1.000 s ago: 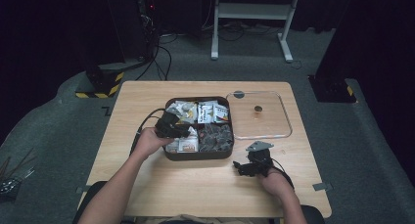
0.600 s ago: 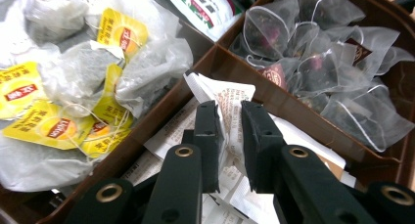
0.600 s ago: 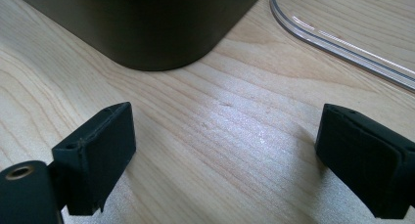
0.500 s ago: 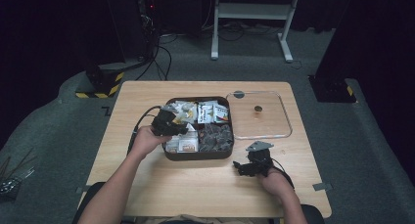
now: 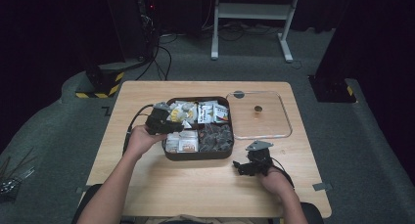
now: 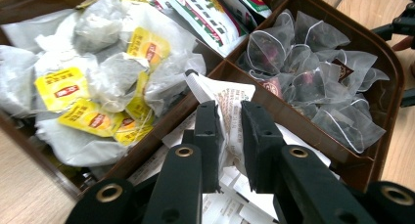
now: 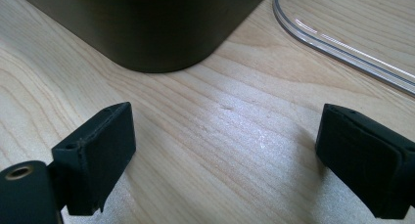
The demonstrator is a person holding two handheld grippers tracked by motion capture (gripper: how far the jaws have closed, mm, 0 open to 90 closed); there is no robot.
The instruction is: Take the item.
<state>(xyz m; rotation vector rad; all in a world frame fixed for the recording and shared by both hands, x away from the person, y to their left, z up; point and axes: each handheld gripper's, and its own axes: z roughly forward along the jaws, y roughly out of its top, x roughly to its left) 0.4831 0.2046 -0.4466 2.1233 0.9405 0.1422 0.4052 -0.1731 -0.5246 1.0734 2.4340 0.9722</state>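
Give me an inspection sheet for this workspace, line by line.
Surface: wooden table, bare at the front.
Job's things: brown tray with four compartments of tea bags; white paper sachet pinched in the left tongs above its compartment.
Clutter: clear lid lying flat to the right of the tray.
Grippers: left tongs shut on the sachet; right tongs open, low over bare wood.
Cables: black cable trailing from the left tongs; more on the floor behind.
Surroundings: dark room, white stand.
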